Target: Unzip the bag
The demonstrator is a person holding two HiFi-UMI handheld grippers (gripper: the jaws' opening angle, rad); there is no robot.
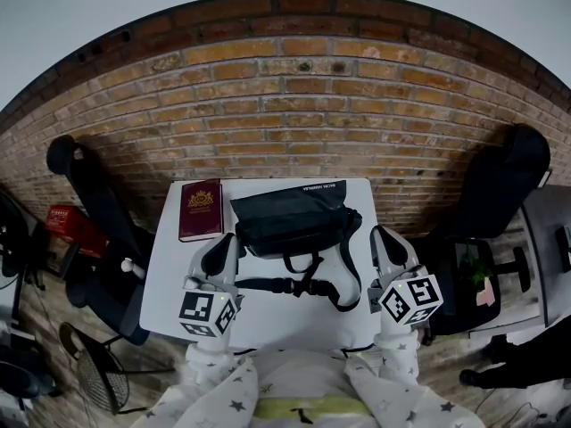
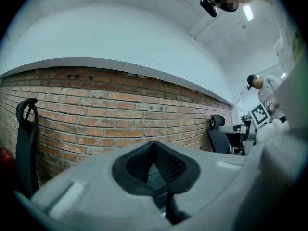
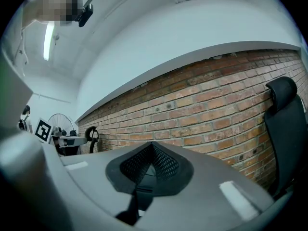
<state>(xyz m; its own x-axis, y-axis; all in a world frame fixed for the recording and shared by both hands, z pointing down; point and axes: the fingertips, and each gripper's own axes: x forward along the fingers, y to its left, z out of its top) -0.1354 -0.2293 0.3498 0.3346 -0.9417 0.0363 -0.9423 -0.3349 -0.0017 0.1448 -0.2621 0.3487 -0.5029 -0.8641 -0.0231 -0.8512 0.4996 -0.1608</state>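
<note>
though only overhead, bag (image 1: 294,221) beside book (image 1: 201,209)

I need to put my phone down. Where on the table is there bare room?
The widest bare patch is the near strip of the table, between the strap and the front edge, flanked by the left gripper and the right gripper. A narrow gap runs between the book and the bag. The far half is crowded.

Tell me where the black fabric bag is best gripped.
The black fabric bag lies flat, long side across the white table, strap trailing nearward; probably pinch its left end, coming from the left with the left gripper. Its zip pull is too small to see.
</note>
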